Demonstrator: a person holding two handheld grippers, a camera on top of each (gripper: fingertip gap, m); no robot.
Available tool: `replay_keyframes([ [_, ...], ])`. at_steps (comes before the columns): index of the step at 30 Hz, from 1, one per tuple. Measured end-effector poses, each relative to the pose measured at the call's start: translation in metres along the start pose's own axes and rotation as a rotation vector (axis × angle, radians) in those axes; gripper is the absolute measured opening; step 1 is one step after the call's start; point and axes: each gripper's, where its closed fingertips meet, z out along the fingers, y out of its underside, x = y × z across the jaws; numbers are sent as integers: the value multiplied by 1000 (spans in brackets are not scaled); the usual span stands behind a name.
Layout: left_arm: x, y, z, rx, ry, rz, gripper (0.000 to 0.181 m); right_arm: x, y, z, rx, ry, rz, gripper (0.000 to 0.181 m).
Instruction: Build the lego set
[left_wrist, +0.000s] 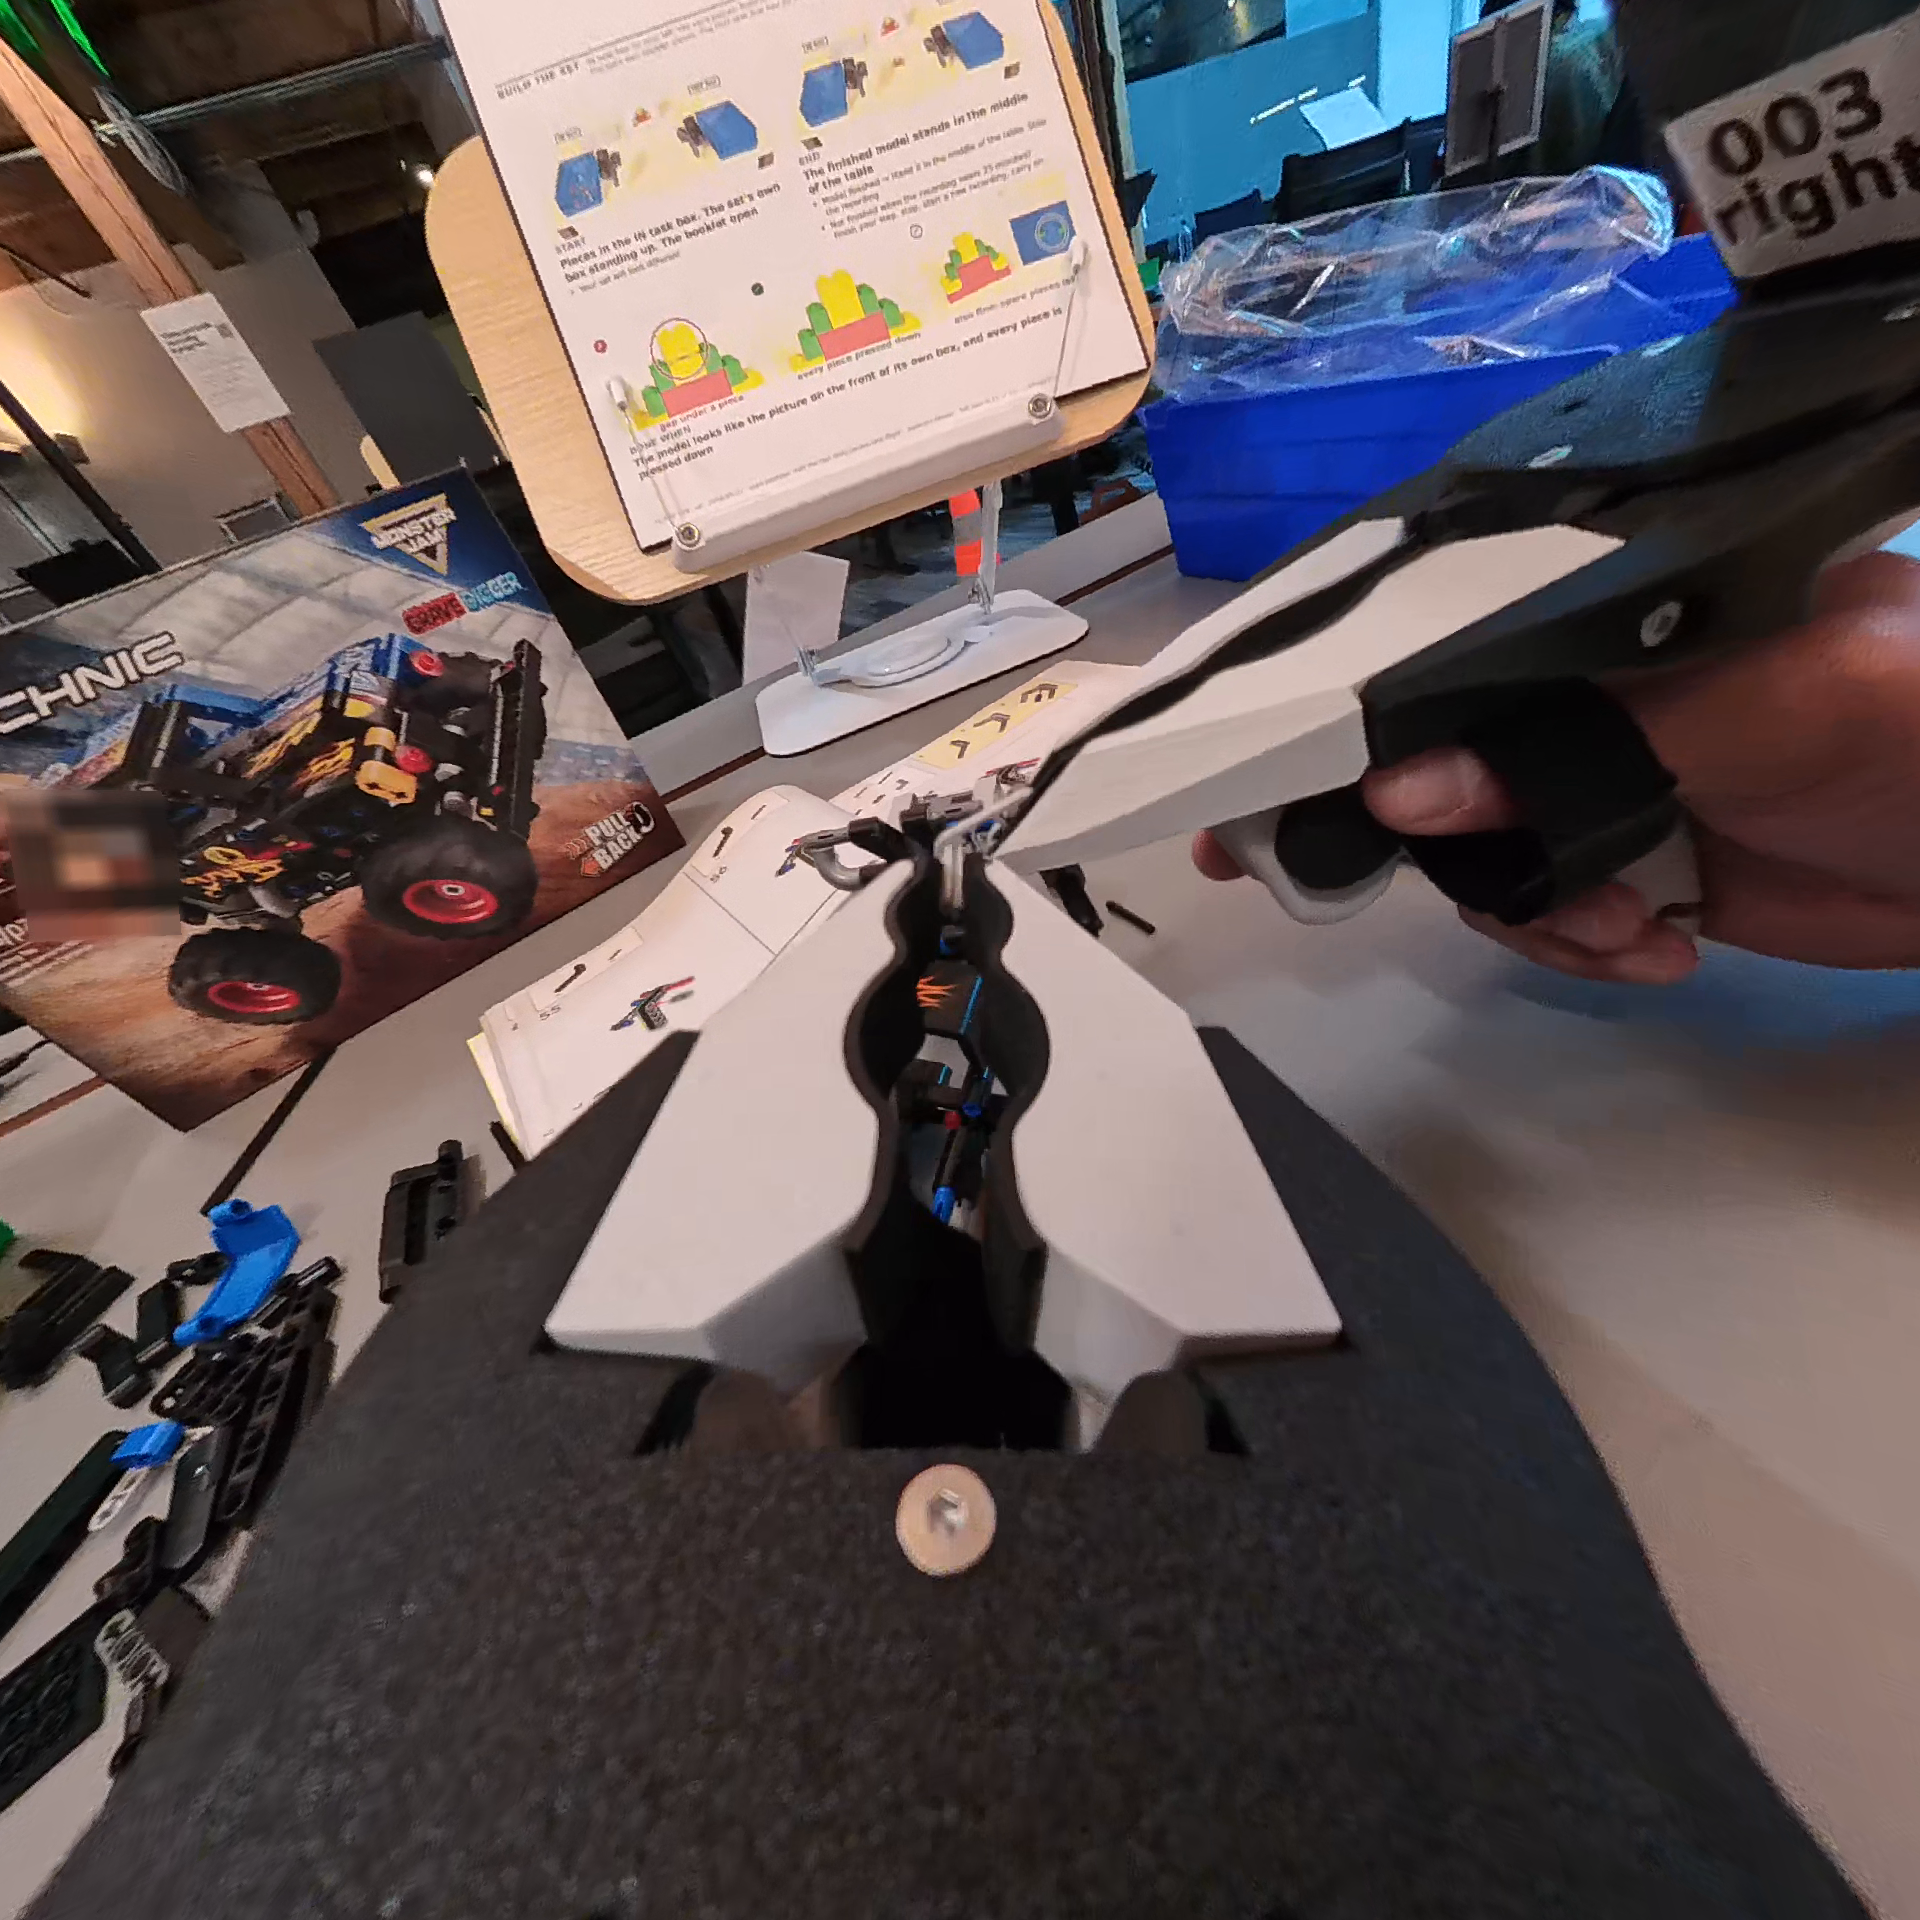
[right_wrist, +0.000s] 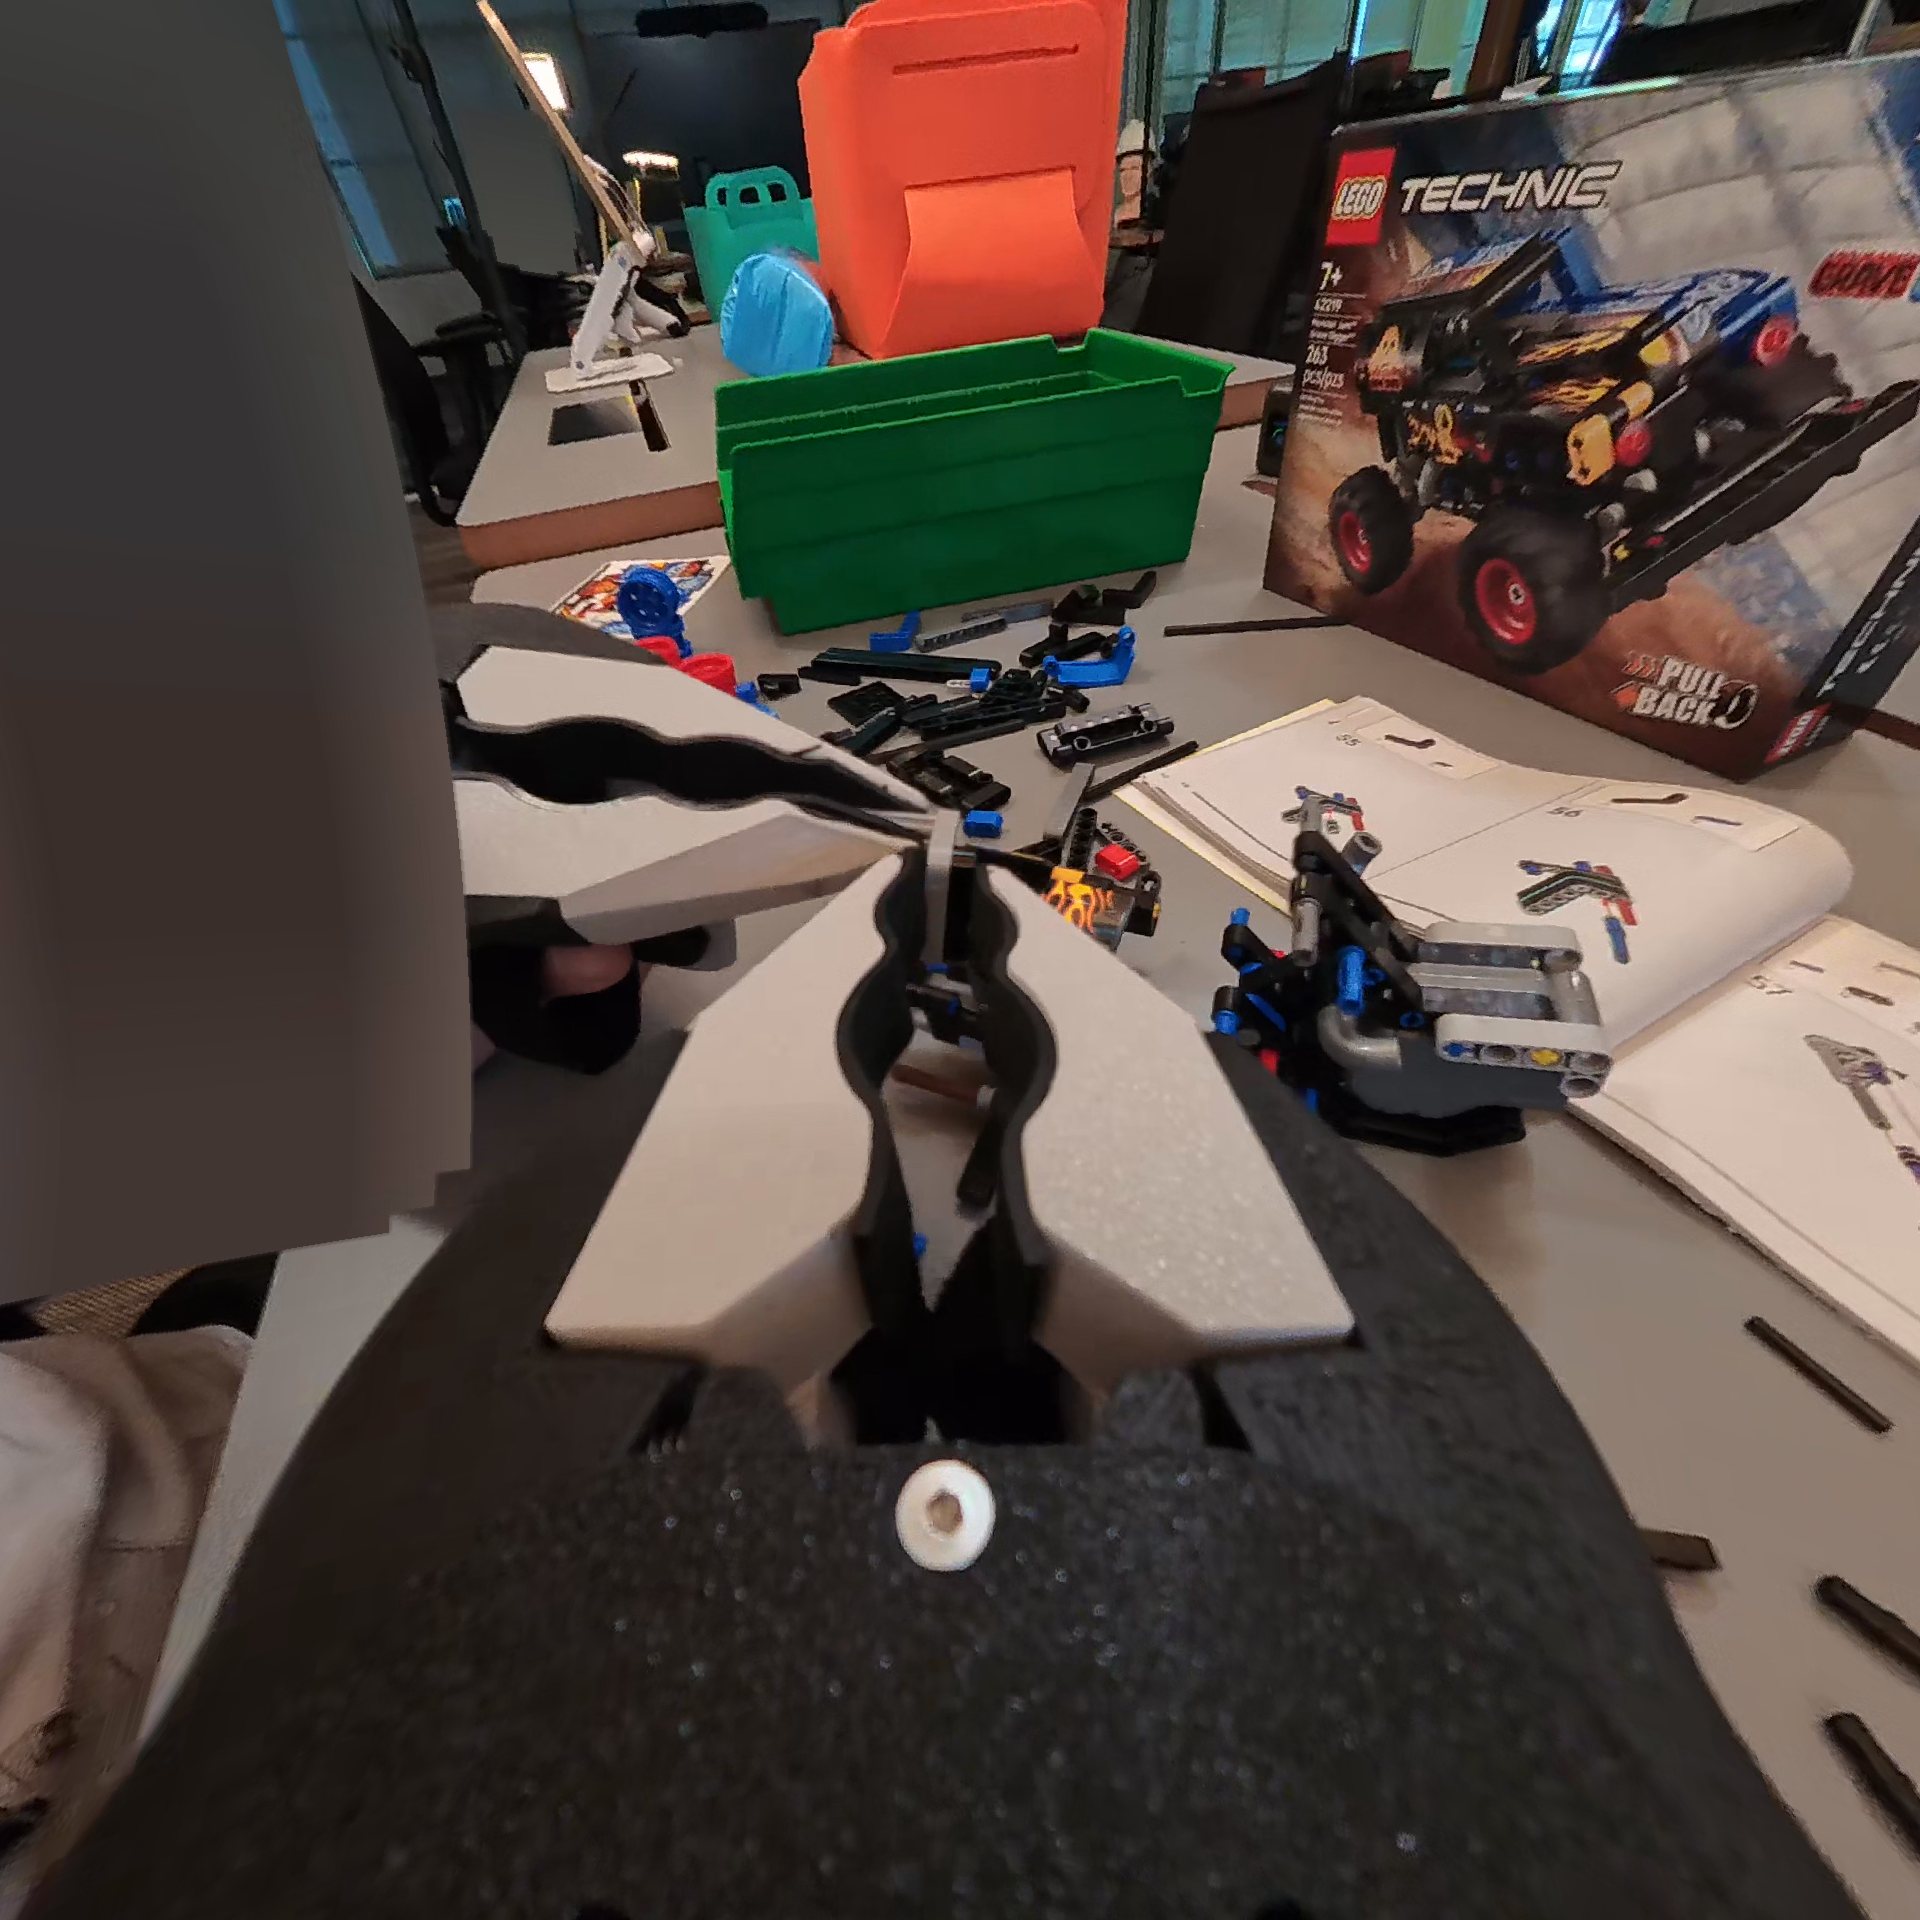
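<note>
My left gripper (left_wrist: 951, 868) and right gripper (right_wrist: 943, 862) meet tip to tip above the table, both shut on one thin grey beam (right_wrist: 943, 888), which also shows in the left wrist view (left_wrist: 953, 883). The right gripper (left_wrist: 1003, 831) comes in from the right; the left gripper (right_wrist: 909, 826) comes in from the left. A black part with a flame sticker (left_wrist: 940, 997) and blue pins shows through the gap under my left fingers; whether it joins the beam is unclear. The grey and black chassis (right_wrist: 1455, 1008) rests by the open booklet (right_wrist: 1507, 831).
Loose black and blue parts (right_wrist: 956, 696) lie in front of a green bin (right_wrist: 966, 488). The set's box (right_wrist: 1610, 416) stands at the back. A blue bin (left_wrist: 1351, 447) and an instruction stand (left_wrist: 810, 260) stand behind. Black axles (right_wrist: 1818, 1371) lie at the right. Less than 4 cm separates the two grippers' tips.
</note>
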Motion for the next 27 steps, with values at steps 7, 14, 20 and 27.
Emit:
replay_keyframes([
  [7, 0, -3, -1, 22, 1, -17, 2, -4, -3, -1, 19, -27, 24, 7],
  [14, 2, -7, -3, 61, 90, -128, 2, -7, -4, -3, 29, -62, -27, 7],
  [20, 9, -7, -3, 63, 190, -164, 2, -6, 0, -8, -17, -79, -169, 7],
  [27, 11, -4, -2, 39, 146, -80, 2, -4, 3, -10, -61, -4, -335, 7],
])
